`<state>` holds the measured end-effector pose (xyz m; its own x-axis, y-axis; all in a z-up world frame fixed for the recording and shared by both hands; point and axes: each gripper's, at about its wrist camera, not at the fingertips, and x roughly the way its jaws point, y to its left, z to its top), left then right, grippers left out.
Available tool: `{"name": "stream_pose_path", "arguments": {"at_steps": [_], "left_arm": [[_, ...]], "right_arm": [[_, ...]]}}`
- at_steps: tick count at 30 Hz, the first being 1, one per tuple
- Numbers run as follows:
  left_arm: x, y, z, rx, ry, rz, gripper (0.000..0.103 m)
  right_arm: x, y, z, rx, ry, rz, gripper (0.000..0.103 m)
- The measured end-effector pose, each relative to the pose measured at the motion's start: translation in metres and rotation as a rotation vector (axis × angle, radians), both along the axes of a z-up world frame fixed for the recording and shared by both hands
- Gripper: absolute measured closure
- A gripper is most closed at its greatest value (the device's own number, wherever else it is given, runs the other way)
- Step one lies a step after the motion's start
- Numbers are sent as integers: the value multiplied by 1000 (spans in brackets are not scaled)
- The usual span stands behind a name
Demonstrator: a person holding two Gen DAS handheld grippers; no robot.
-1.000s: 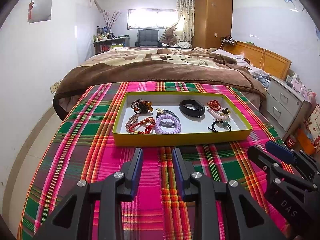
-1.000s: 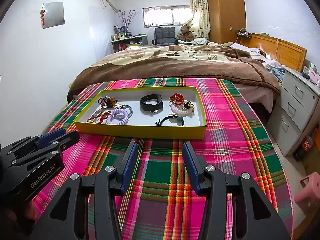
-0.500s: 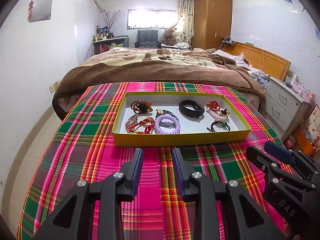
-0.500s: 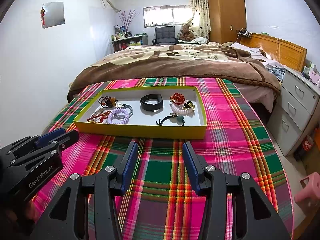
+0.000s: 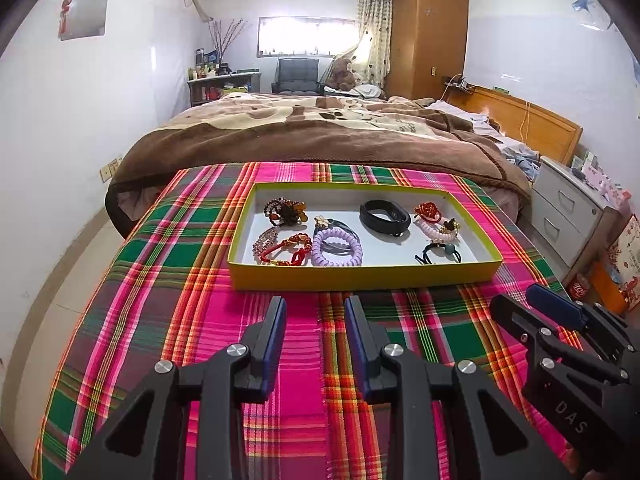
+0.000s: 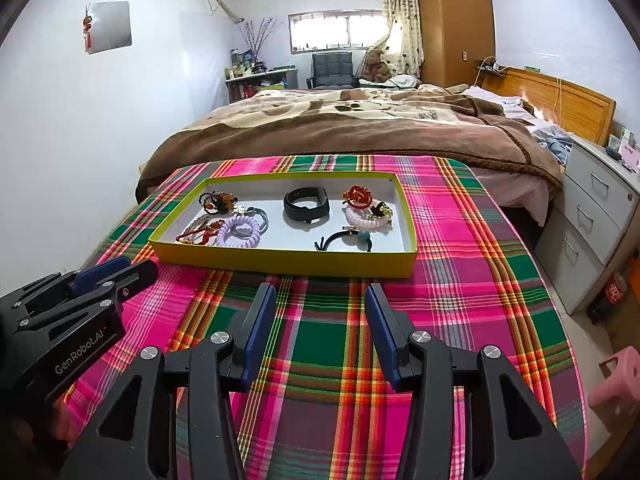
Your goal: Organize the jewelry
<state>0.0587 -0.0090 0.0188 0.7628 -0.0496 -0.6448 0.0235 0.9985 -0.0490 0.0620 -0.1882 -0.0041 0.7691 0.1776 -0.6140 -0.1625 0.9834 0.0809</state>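
Observation:
A yellow-walled tray (image 5: 360, 278) (image 6: 280, 265) with a white floor sits on the plaid cloth. It holds a black band (image 5: 385, 217) (image 6: 306, 205), a purple coil bracelet (image 5: 337, 247) (image 6: 239, 231), a red cord bracelet (image 5: 286, 251), a dark bead bracelet (image 5: 285, 211), a pink coil tie (image 5: 436, 230) (image 6: 366, 218), a red knot (image 5: 427, 210) and a black hair tie (image 5: 438, 254) (image 6: 344, 238). My left gripper (image 5: 315, 310) is open and empty, short of the tray's near wall. My right gripper (image 6: 320, 298) is open and empty, also short of it.
A plaid cloth (image 5: 168, 280) covers the table. A bed with a brown blanket (image 5: 320, 136) lies just beyond it. White drawers (image 6: 592, 216) stand at the right, a pink stool (image 6: 616, 380) at the lower right. Each gripper shows at the edge of the other's view.

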Motion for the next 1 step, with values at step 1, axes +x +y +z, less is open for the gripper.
{"name": "stream_pose_path", "arguments": {"at_steps": [1], "left_arm": [[0,0,0,4,0,1,73]], "right_arm": [[0,0,0,1,0,0,56]]}}
